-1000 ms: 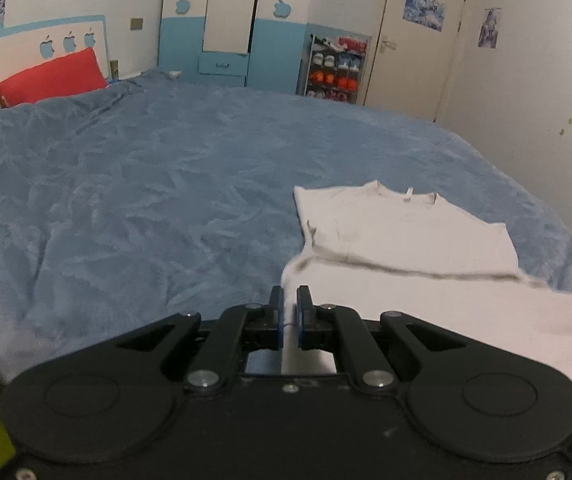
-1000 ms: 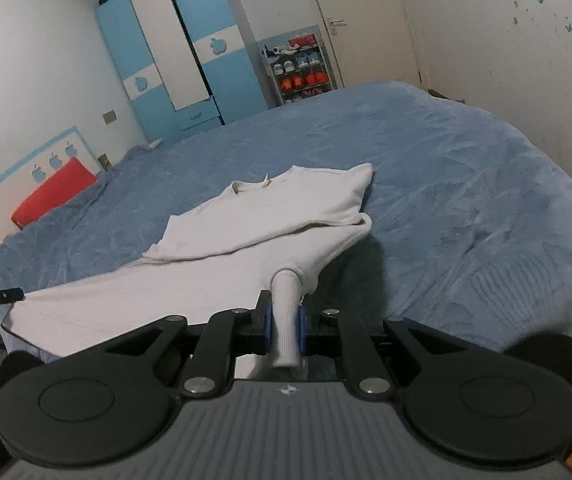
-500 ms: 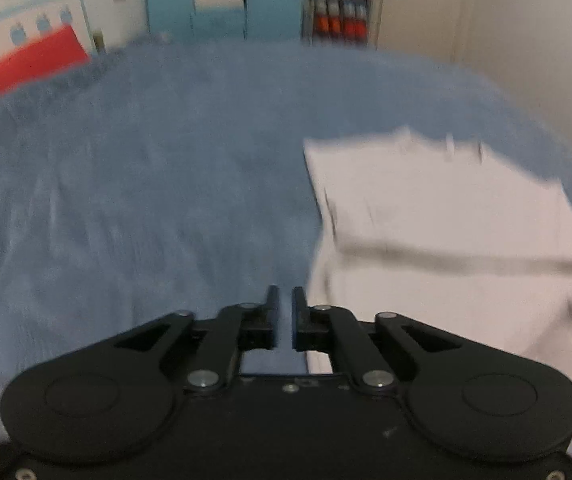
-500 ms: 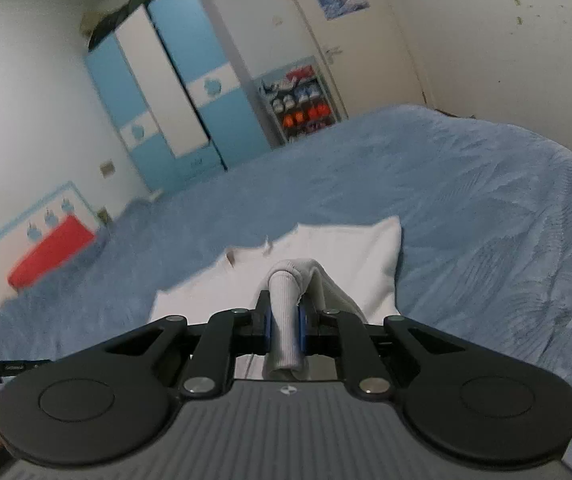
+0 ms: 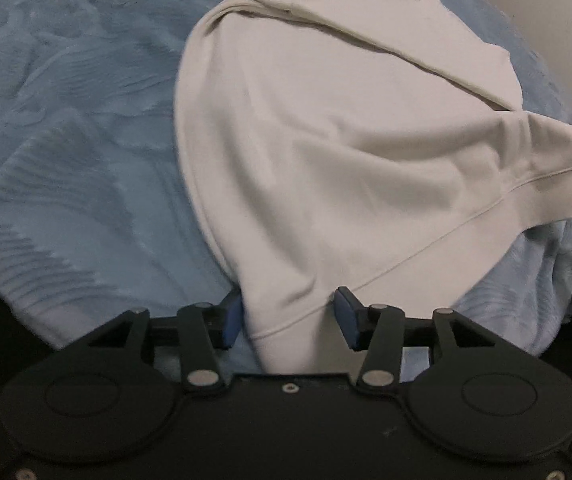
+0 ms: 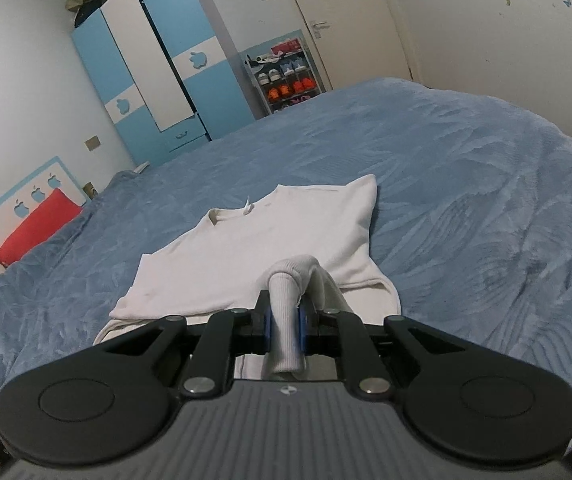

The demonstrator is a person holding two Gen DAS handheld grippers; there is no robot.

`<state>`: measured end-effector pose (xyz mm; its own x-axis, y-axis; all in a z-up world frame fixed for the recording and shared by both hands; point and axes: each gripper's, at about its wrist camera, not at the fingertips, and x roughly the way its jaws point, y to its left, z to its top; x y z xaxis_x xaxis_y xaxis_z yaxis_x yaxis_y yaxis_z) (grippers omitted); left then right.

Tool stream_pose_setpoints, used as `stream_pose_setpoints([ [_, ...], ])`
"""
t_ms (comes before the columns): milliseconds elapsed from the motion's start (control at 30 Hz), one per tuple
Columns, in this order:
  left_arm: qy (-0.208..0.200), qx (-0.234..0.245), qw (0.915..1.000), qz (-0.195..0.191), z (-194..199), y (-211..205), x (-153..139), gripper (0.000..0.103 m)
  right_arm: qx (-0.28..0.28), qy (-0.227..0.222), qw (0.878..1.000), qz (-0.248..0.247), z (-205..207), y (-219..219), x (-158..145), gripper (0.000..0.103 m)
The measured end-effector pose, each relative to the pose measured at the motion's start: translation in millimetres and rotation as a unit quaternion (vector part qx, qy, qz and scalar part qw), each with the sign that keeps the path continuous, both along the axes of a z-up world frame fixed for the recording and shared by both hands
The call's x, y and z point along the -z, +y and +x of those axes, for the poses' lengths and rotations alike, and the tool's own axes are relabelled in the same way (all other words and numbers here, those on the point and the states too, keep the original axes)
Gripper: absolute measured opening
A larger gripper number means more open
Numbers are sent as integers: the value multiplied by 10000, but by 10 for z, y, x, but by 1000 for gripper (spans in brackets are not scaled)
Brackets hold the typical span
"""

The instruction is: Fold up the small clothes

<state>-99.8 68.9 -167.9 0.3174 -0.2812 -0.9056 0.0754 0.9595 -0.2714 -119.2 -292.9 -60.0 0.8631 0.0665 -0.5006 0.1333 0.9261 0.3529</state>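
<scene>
Left tool (image 5: 288, 320) now released, shirt (image 5: 326, 152) half-folded

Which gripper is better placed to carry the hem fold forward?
Right. The right gripper is shut on the cream cotton sweatshirt's ribbed hem; the left gripper has its jaws open, the corner loose between them.
</scene>
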Motion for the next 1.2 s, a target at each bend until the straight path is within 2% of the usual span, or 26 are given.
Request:
stream_pose_setpoints([
  [33,-65,-15,10000,1,22,-27,6,35,19,11,10000,10,3,-2,-5,14],
  [67,-200,-15,9998,76,27,-47,-20,4,26,15,10000,30,-7,-7,-8,14],
  [133,-468,-48,9988,133,87,-18,-137,6,36,10,10000,39,-45,-20,-45,14],
  [200,-908,-121,9958,97,80,66,-388,5,23,-36,10000,0,-93,-18,-109,14],
  [300,-1619,-282,9860,287,202,155,-796,5,-10,-129,9999,-99,-144,12,-213,14],
  [400,-2250,-427,9730,292,500,267,-1077,5,-46,-338,9993,-138,-73,26,-267,14],
  [500,-2761,-425,9590,471,921,231,-1139,5,-8,-592,9982,-68,146,3,-292,14],
  [600,-3021,-358,9515,463,1455,125,-1127,5,41,-860,9963,-68,469,-69,-305,14],
  [667,-3044,-281,9500,636,1828,31,-1006,6,143,-861,9961,-125,719,-136,-260,14],
  [733,-2900,-306,9537,739,2201,-32,-766,6,204,-798,9966,-79,975,-229,-115,14],
  [867,-2231,-329,9695,956,2921,-129,-55,7,347,-202,9992,-66,1552,-416,487,14],
  [933,-1955,-431,9755,913,3085,-133,163,7,461,20,9989,62,1715,-490,731,14],
  [1000,-2041,-546,9748,721,3112,-98,97,6,491,-69,9986,179,1728,-508,757,14],
  [1100,-2037,-559,9765,436,3174,-61,-136,6,455,-267,9981,304,1741,-502,554,14],
  [1200,-1991,-490,9782,317,3486,-116,-257,6,660,-116,9957,635,1997,-603,407,14],
])
